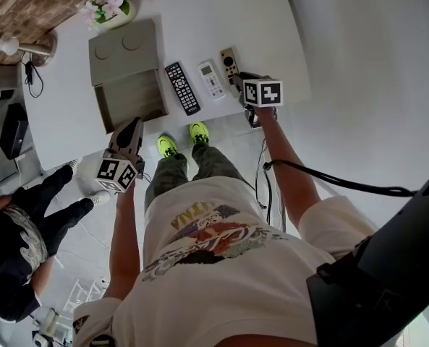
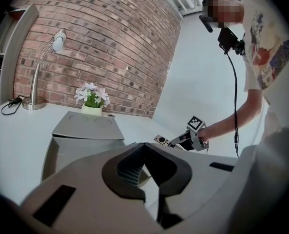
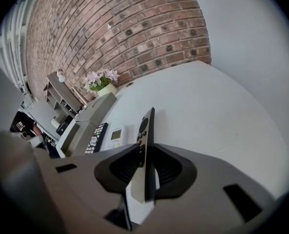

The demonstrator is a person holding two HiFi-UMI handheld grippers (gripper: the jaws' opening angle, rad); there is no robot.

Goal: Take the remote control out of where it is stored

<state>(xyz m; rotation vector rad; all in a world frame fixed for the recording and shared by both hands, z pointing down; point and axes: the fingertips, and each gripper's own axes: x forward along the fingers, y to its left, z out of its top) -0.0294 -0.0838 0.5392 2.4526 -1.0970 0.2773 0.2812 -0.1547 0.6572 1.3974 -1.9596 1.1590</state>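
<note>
Clamping the slim remote's (image 3: 146, 126) near end, right of the box (image 1: 127, 71), the right claw (image 3: 144, 148) holds something probably light, stiff, slick.

Pretty sure this is a home-style room, kind of a living room corner rigged up for filming. There's an exposed brick wall (image 2: 100, 43) at the back and open shelves (image 3: 59, 94) with bits and bobs along it. The big white counter (image 1: 221, 13) has a bendy desk lamp (image 2: 59, 40), a little pot of flowers (image 2: 91, 95), a grey storage box (image 1: 124, 53), a black TV remote (image 1: 182, 87) and a white air-con remote (image 1: 212, 79).
</note>
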